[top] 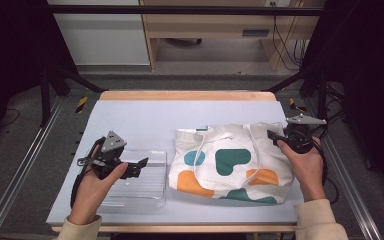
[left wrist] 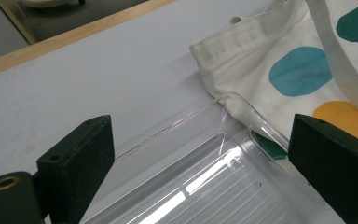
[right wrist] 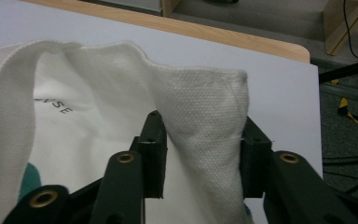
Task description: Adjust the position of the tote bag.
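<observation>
Tote bag (top: 232,162) is seen flat on the tabletop (top: 140,117) in the high view, just beside a clear tray (top: 152,187). Right gripper (right wrist: 200,154) is clamped on a bunched fold at the bag's top corner, as resolved in the right gripper view. Left gripper (left wrist: 200,158) is held wide open over the tray rim, nothing gripped.

Cream tote bag (top: 232,162), teal/orange blobs.
</observation>
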